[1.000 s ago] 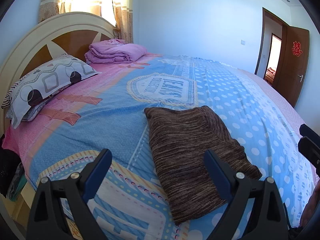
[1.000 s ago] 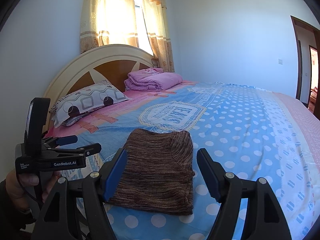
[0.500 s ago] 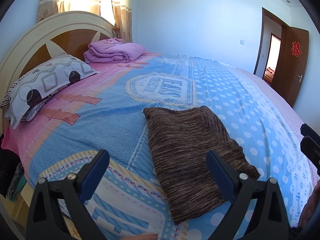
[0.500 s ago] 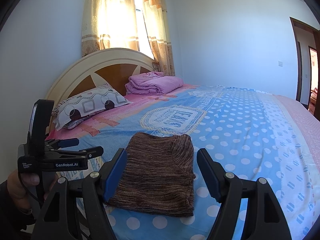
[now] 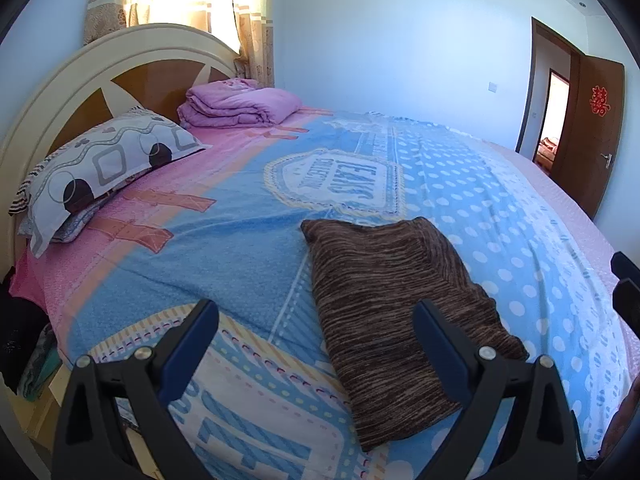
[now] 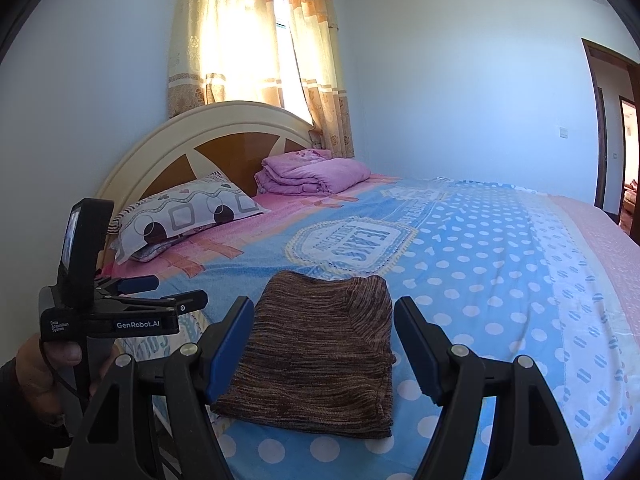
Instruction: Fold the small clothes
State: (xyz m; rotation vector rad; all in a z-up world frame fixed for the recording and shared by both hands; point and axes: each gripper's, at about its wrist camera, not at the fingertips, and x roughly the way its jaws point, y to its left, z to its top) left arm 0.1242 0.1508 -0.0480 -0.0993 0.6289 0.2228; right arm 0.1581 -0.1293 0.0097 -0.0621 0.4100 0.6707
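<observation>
"GenRobot.AI" on the left claw (image 6: 160, 294); "JEANS" on the bedspread (image 6: 480, 240)

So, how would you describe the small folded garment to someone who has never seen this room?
Start from the big bed with the blue polka-dot and pink cover. Near its front edge, below the printed emblem, lies the brown knit garment, folded into a flat rectangle. It is the only dark, streaky brown item; the other folded thing, the quilt, is pink and sits by the headboard.

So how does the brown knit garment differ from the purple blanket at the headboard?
The brown knit garment is dark and streaky, folded into a thin flat rectangle near the bed's front edge; the purple blanket is plain, folded into a thick puffy stack by the headboard. Both rest folded on the bedspread, untouched by either gripper.
</observation>
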